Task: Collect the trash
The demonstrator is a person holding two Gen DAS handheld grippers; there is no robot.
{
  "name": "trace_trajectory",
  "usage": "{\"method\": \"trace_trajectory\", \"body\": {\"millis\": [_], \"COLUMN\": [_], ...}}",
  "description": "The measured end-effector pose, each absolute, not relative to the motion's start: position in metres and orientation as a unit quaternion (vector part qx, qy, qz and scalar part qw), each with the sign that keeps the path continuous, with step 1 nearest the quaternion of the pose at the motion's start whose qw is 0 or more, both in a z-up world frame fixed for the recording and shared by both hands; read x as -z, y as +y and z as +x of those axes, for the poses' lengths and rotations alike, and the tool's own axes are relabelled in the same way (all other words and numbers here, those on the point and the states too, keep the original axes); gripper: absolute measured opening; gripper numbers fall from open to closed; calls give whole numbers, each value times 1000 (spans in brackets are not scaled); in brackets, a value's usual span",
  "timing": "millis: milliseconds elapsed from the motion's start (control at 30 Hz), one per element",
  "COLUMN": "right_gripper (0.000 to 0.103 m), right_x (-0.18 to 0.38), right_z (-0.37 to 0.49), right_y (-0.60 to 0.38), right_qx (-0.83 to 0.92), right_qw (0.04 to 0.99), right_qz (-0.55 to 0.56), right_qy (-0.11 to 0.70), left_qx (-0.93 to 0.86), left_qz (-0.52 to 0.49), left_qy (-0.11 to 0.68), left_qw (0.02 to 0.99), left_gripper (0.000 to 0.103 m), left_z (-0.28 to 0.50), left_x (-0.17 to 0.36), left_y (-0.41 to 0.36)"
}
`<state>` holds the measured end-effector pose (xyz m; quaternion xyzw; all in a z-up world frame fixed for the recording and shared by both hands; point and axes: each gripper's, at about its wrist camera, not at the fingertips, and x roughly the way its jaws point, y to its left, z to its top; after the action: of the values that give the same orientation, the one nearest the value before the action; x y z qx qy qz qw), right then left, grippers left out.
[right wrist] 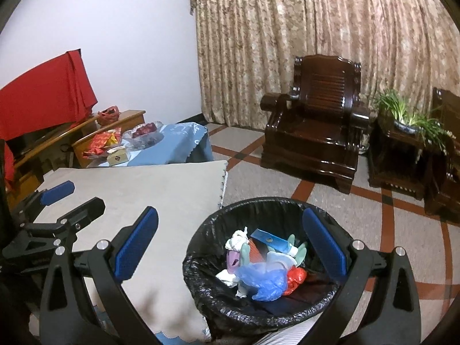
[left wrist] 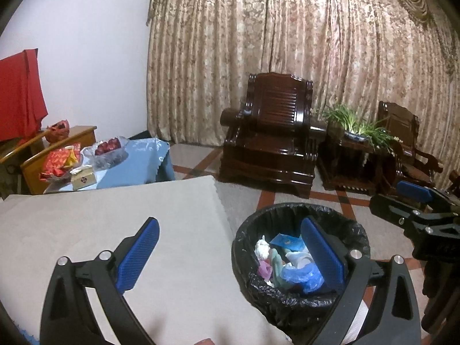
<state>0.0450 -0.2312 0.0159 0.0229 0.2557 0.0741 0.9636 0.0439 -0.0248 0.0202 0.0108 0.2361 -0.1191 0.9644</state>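
A round bin lined with a black bag (left wrist: 244, 247) (right wrist: 201, 261) stands on the floor beside the table. It holds mixed trash (left wrist: 287, 261) (right wrist: 258, 264): a blue plastic bag, white crumpled paper, a blue card, a red scrap. My left gripper (left wrist: 230, 256) is open and empty, over the table's right edge and the bin's left rim. My right gripper (right wrist: 230, 247) is open and empty, above the bin. The right gripper also shows in the left wrist view (left wrist: 402, 201); the left gripper shows in the right wrist view (right wrist: 72, 198).
A table with a beige cloth (left wrist: 115, 224) (right wrist: 143, 189) lies to the left. Behind it is a blue-clothed table (left wrist: 143, 161) with a gift box, red packets and a fruit bowl. Dark wooden armchairs (left wrist: 270, 138) and a plant stand (left wrist: 353, 149) stand by the curtain.
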Motion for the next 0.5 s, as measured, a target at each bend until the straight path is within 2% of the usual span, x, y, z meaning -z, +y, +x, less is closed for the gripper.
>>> {"method": "trace_trajectory", "body": {"millis": [500], "right_gripper": [98], "right_x": [-23], "right_z": [39], "right_y": [-216], "right_qx": [-88], "right_qw": [964], "right_qz": [13], "right_qy": [249], "left_qx": [99], "left_qz": [3], "left_qy": [231], "left_qw": [968], "left_gripper": [97], "left_z": [30], "left_x": [-27], "left_y": [-12]}}
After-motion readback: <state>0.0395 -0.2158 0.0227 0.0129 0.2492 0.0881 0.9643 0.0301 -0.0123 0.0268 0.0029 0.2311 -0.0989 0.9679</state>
